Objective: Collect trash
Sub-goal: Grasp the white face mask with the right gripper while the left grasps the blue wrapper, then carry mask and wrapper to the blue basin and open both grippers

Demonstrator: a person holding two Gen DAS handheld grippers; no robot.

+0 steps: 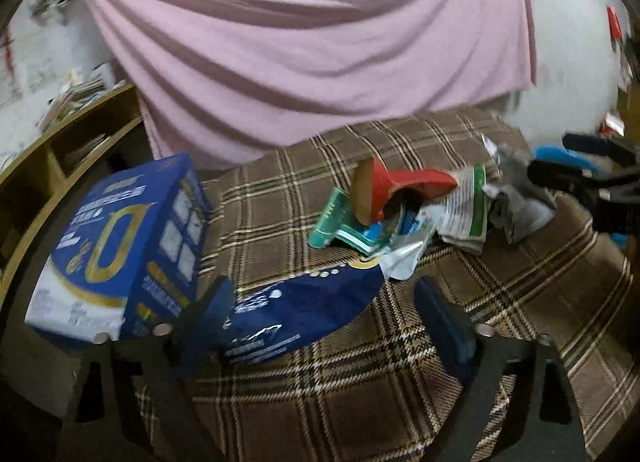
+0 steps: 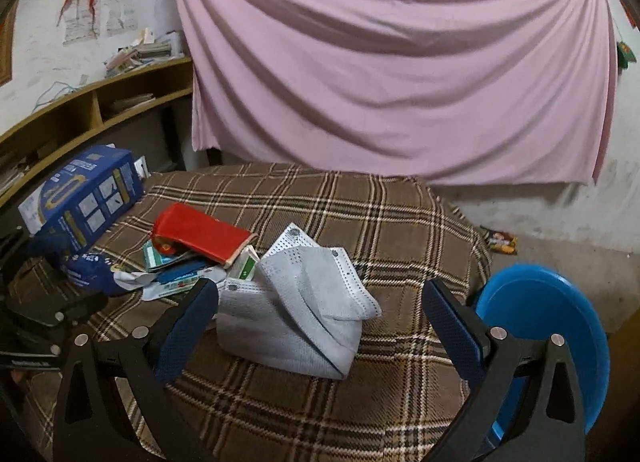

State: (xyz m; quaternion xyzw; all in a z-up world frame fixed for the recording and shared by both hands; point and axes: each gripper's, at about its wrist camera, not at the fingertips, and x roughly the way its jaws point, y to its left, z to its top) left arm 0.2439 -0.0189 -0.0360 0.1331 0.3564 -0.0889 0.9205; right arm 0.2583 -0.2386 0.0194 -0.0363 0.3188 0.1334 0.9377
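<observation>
Now left gripper (image 1: 332, 326) partly spread around blue wrapper (image 1: 296, 314) on plaid-covered counter (image 1: 360, 402), left finger touching it; right gripper (image 2: 320, 322) wide, straddling grey mask (image 2: 304, 318), pads apart from it.

Black tongs (image 2: 320, 314), 2 blue textured pads (image 2: 188, 326), silver rivets.

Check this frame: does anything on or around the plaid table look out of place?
A snack wrapper lies on the floor beyond the table, apart from the trash heaped on the cloth. The blue box sits tilted at the table's far left edge, partly overhanging.
</observation>
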